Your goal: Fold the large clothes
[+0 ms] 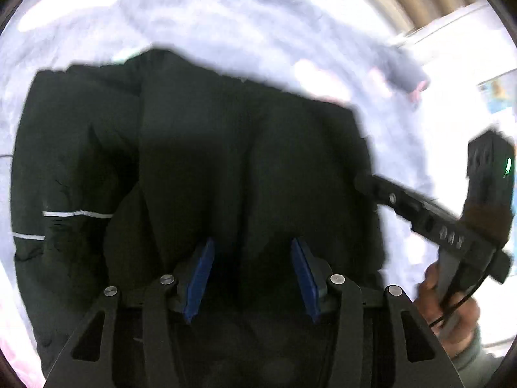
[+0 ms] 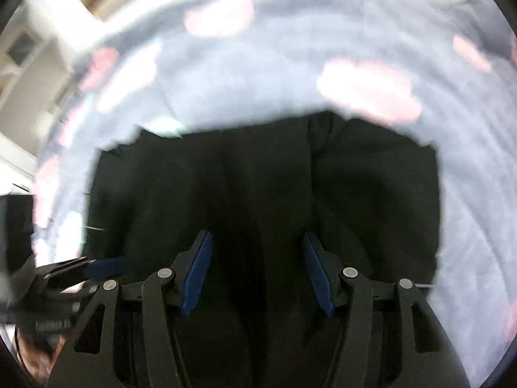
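A large black garment (image 1: pixel 206 161) lies in a folded heap on a pale blue-grey bedsheet (image 1: pixel 226 26) with soft pink patches. The garment is the landmark here. On its left part, as the left wrist view shows it, two thin white stripes (image 1: pixel 77 214) cross the dark cloth. The sheet surrounds the garment on its far side and on both sides.

The left gripper (image 1: pixel 252 274) points down at the near part of the garment. Its blue pads (image 1: pixel 202 278) stand clearly apart, about half open, and the black cloth is seen in the gap between them. The pads do not press on the cloth, so nothing is held.

The right gripper (image 2: pixel 258 271) also points down at the near part of the garment, and its blue pads (image 2: pixel 197 274) are apart in the same way, about half open, with only dark folds behind the gap. It grips nothing.

In the left wrist view the right gripper comes in from the right side of the garment, and its tip is at the right edge of the cloth. A hand (image 1: pixel 452 310) with a grey-green sleeve holds its handle. Both pictures are blurred, so small details of the cloth are not clear.
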